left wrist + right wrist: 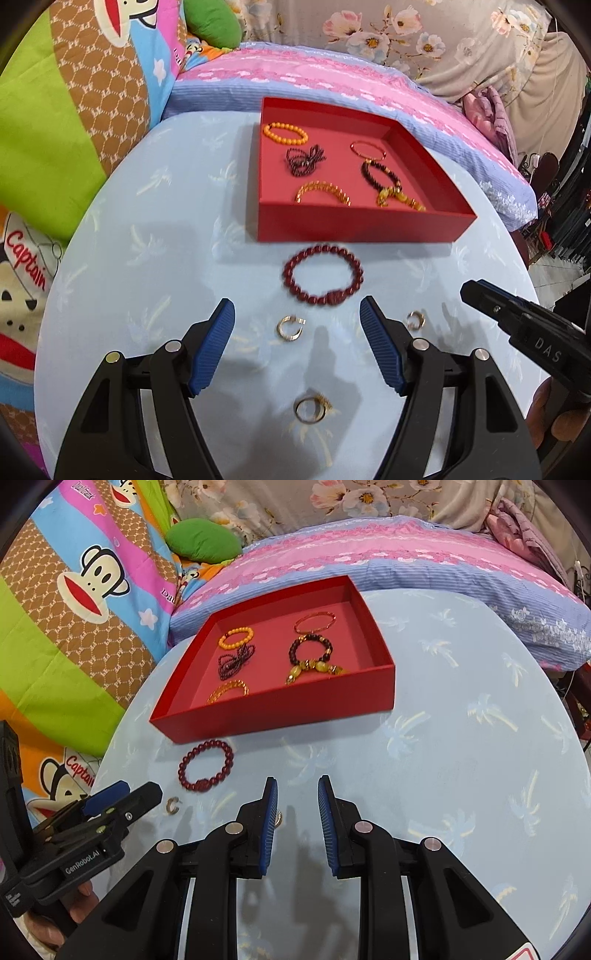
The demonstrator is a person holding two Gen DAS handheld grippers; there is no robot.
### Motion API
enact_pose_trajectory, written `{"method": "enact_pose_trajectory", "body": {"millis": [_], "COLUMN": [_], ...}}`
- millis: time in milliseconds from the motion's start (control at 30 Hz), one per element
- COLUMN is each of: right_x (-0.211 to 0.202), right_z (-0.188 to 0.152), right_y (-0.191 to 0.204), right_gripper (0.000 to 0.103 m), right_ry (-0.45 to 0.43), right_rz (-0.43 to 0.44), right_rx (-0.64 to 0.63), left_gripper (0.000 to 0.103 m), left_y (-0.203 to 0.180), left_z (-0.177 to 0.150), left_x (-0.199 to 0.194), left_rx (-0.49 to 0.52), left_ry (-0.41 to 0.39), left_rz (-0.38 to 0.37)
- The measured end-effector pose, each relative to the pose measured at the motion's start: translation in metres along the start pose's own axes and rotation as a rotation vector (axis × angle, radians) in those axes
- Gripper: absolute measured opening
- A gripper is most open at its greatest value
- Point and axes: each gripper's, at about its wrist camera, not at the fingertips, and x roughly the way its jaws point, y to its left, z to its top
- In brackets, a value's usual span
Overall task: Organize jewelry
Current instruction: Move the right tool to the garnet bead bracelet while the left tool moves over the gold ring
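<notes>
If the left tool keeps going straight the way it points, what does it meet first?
Probably the dark red bead bracelet on the table, just ahead of the left tool; a small gold ring lies between its tips. Depth is uncertain.

The left gripper is showing "GenRobot.AI"; the right gripper "DAS"; the monkey blanket "Captain".

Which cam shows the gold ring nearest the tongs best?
Left wrist: the gold ring lies whole and unblocked on the tablecloth, between the left tongs' open fingers. Right wrist does not show it; the right tongs' body covers that patch.
</notes>
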Motion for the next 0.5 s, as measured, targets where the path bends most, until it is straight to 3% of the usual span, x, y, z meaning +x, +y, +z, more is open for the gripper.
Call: {"method": "enact_pose_trajectory", "body": {"millis": [500], "right_x": [0.017], "right_z": [-0.017], "right_y": [0.024], "right_gripper": [0.023], "right_ry": [0.055], "right_rz": [0.025], "right_rx": [-0.048], "left_gripper": [0.067], "left_y": [0.019], "left_z": [-0.034], "left_x": [-0.001], "left_rx": [-0.028], "left_ry": [0.049], "left_rz": [0.022]}}
